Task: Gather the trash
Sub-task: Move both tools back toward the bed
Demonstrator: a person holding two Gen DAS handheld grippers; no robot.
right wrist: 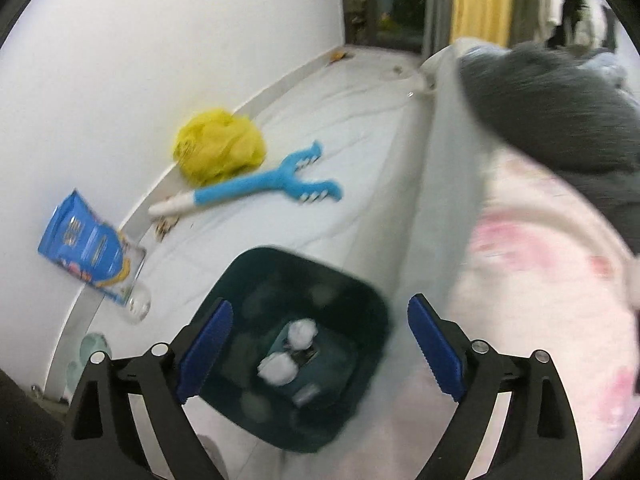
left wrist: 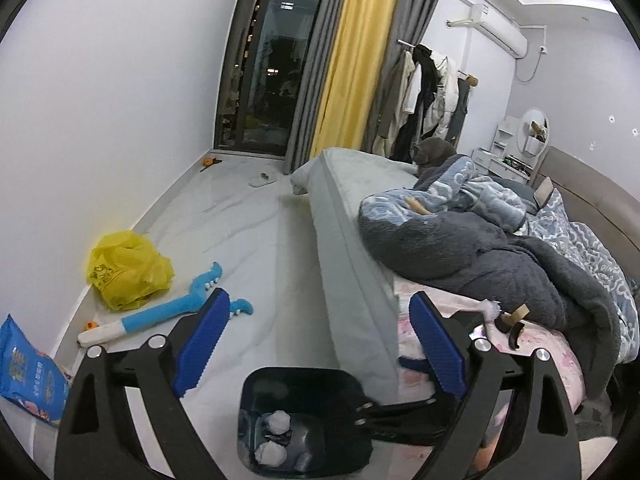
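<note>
A dark green trash bin (left wrist: 352,388) stands on the floor beside the bed, with white crumpled paper balls (left wrist: 277,422) inside. It also shows in the right wrist view (right wrist: 360,300) with the paper balls (right wrist: 302,332). My left gripper (left wrist: 320,340) is open and empty above the bin. My right gripper (right wrist: 320,344) is open and empty, directly over the bin's mouth. A yellow plastic bag (left wrist: 128,268) (right wrist: 218,150) and a blue snack packet (left wrist: 28,376) (right wrist: 86,246) lie on the floor by the wall.
A blue and white plush toy (left wrist: 168,312) (right wrist: 248,192) lies on the floor. The bed (left wrist: 360,216) with a grey blanket (left wrist: 500,256) and pink sheet (right wrist: 540,280) is at right. A clear bottle (right wrist: 138,304) lies by the packet. A slipper (left wrist: 262,179) lies near the curtains.
</note>
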